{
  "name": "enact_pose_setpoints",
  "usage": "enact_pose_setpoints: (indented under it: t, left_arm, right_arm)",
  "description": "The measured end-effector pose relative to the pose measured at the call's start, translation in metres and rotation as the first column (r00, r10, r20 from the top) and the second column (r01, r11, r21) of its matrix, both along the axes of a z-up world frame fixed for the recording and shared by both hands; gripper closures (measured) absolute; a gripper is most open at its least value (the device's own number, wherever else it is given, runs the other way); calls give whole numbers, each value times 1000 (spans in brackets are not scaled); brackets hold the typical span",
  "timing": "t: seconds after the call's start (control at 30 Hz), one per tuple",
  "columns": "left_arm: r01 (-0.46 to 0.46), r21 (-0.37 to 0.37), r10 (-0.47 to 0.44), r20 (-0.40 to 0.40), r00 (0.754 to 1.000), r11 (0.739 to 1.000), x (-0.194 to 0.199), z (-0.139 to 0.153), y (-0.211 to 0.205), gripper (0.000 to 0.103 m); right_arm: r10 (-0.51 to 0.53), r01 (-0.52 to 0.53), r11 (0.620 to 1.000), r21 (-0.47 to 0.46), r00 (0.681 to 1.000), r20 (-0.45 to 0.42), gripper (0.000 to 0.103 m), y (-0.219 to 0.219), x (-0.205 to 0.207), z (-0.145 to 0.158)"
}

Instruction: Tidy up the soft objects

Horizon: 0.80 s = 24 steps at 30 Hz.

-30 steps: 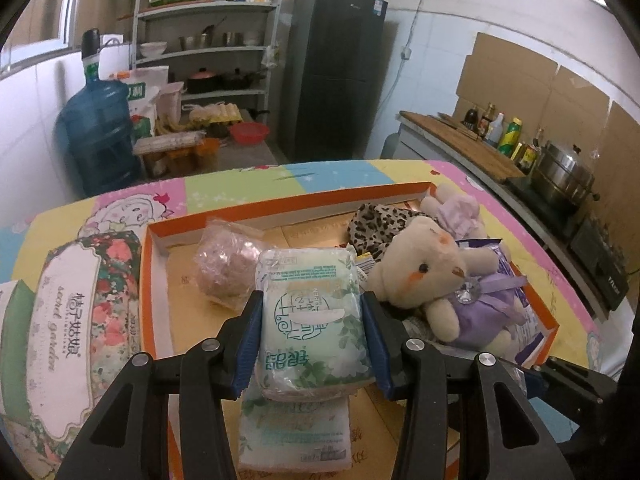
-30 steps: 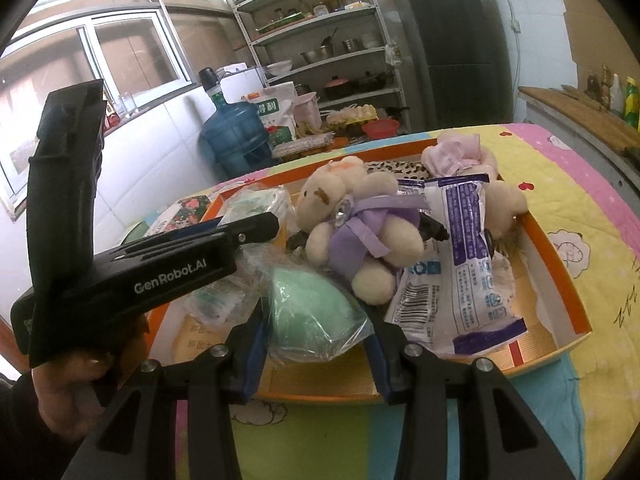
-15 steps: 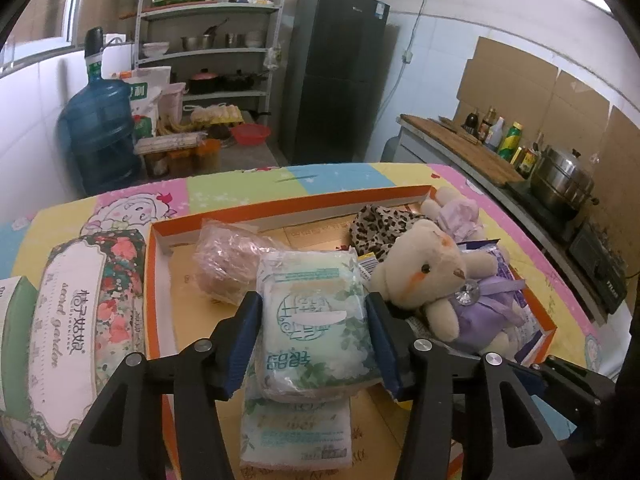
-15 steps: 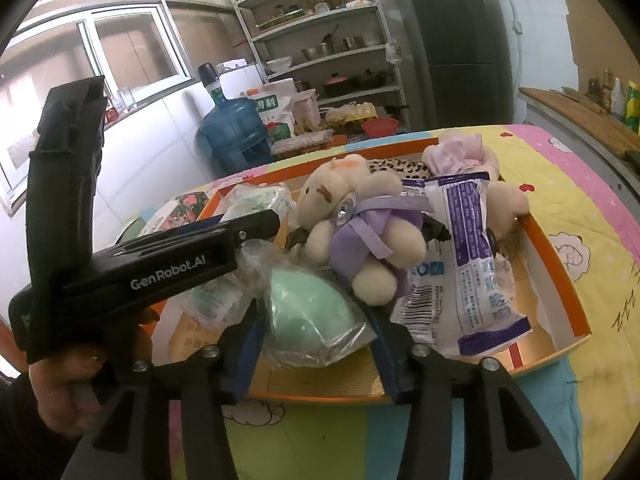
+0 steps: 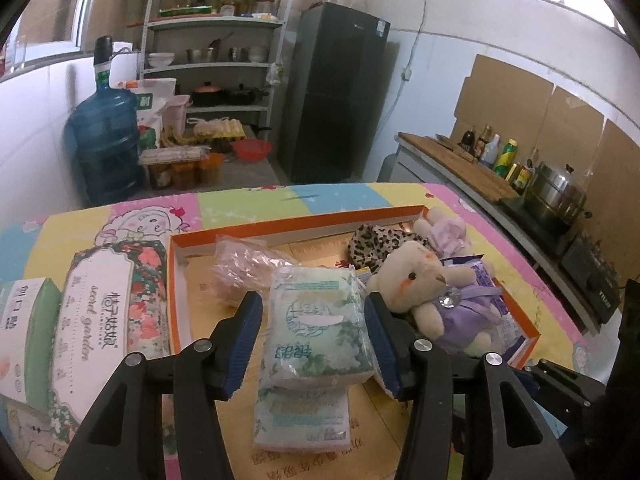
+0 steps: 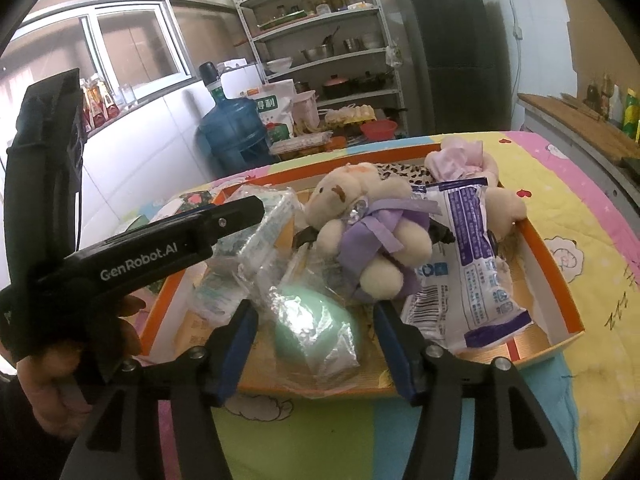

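On my left gripper [image 5: 314,346], jaws released, I count two stacked tissue packs [image 5: 316,332] in the orange tray [image 5: 296,222]. Only the right gripper [image 6: 316,350] view shows the green sponge [image 6: 316,330], jaws just opening around it.

Blue water jug [image 5: 105,148], black fridge [image 5: 332,92], shelves [image 5: 216,40]

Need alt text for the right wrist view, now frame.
The right gripper, jaws just opened, straddles a mint-green soft item in crinkled clear plastic lying in an orange-rimmed cardboard tray. Behind it sit a cream teddy bear in a purple dress and a white-and-purple packet; the left gripper reaches in from the left.
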<state>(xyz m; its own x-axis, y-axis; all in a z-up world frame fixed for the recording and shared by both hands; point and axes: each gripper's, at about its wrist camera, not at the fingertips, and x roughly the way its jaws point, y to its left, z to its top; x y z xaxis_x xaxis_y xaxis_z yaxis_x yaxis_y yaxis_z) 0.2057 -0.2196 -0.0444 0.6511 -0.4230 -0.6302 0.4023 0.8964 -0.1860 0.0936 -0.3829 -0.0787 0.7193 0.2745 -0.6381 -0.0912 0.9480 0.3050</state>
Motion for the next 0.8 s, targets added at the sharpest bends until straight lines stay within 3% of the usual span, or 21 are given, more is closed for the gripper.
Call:
enact_pose_setpoints:
  t: [0.8]
  left_arm:
    - [-27,-10,28,60,998,1000,-41,24,32,48]
  right_arm:
    - [-6,8,1000,-30,998,60,43,18,-30,28]
